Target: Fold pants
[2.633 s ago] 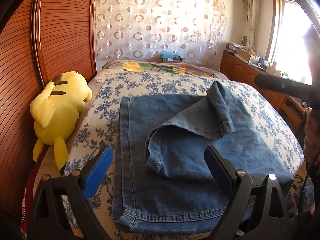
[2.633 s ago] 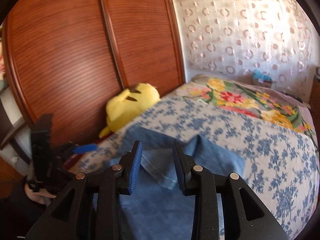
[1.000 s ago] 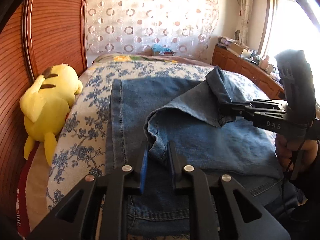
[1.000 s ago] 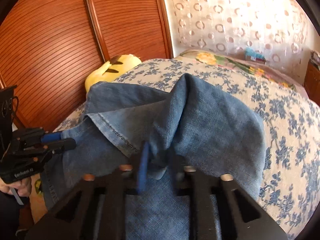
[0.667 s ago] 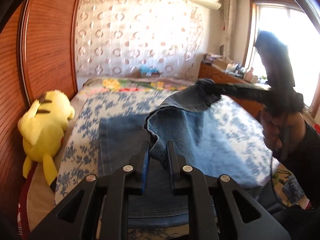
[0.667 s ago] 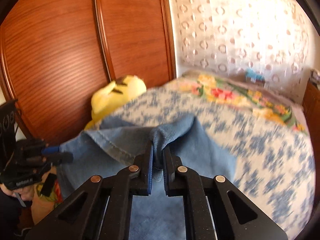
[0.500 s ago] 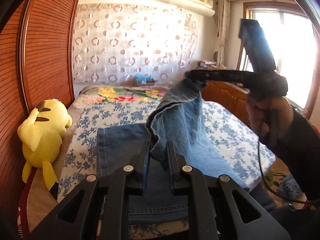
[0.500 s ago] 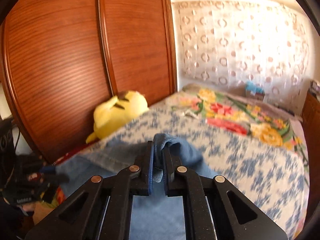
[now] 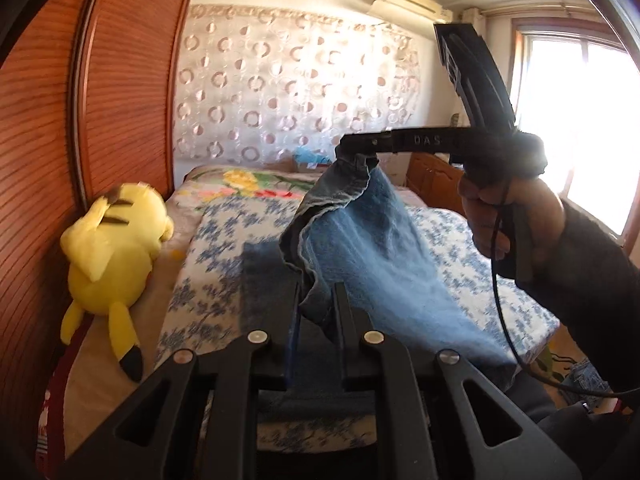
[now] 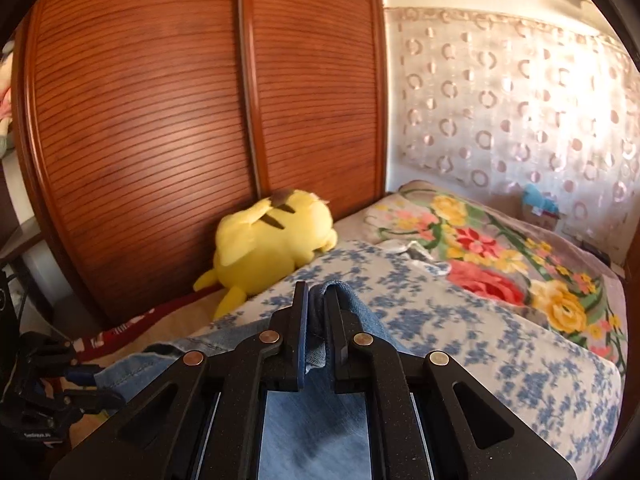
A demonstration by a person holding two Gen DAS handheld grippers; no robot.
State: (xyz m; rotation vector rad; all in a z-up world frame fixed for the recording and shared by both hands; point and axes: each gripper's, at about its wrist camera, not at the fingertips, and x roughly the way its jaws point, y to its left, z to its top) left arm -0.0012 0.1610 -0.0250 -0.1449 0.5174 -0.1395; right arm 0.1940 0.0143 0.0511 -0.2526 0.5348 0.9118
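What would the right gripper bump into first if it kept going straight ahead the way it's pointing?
Probably the yellow plush toy by the wooden wardrobe door. The right gripper, shut on the jeans, aims just beside it; depth is unclear.

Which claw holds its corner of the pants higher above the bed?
The right claw holds the pants higher; the left claw grips a lower corner, nearer the bed.

1 pants point(image 9: 372, 240); 2 grippers: left gripper point(image 9: 316, 304), right gripper point(image 10: 316, 312); 1 plush toy point(image 9: 112, 248).
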